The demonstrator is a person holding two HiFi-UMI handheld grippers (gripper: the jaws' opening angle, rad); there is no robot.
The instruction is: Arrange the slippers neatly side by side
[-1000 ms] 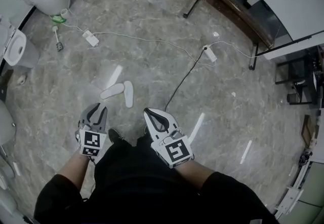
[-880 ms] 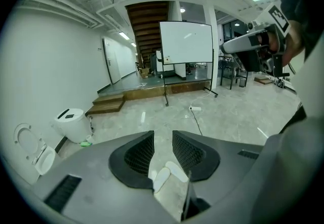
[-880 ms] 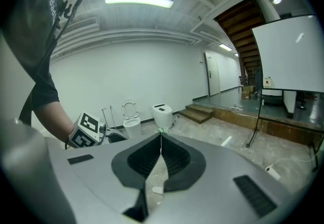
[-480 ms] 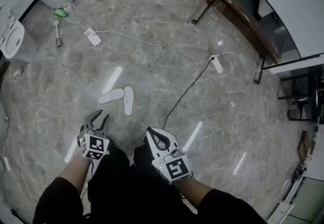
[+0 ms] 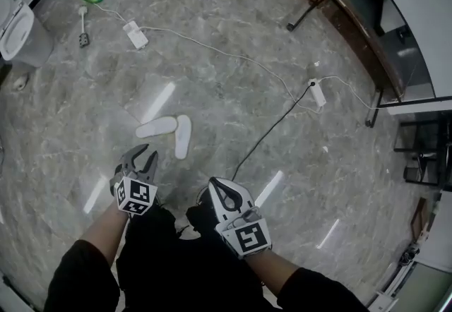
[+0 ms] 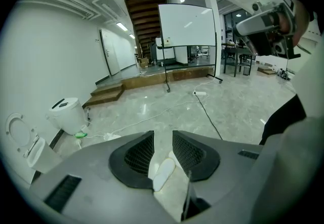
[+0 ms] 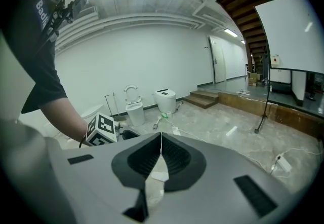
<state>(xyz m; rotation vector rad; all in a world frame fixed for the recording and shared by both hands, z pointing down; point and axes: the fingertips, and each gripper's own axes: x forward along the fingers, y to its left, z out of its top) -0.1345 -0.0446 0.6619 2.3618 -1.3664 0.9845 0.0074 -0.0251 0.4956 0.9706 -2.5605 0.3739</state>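
Since a second ago both tools are sinking toward the floor (image 5: 282, 92). The left tool's jaws have just been opening with nothing between them. The slippers are lying unmoved.

In the head view, the left tool (image 5: 143, 155) is hanging spread just short of the pair, which is lying straight ahead of it. The left slipper (image 5: 157, 127) is lying crosswise and the right slipper (image 5: 183, 136) is running lengthwise away from the person. Their far ends are nearly meeting in a V. The right tool (image 5: 213, 183) is sitting further back and off to the right, so the left one is nearer.

In the left gripper view, the jaws are standing apart and a slipper (image 6: 163, 173) is showing through the gap, ahead and below, not yet between the pads.

In the right gripper view, the pads are pressing together along a thin seam and are pinching nothing.

The coming move is probably turning on swinging the crosswise slipper parallel to its mate.
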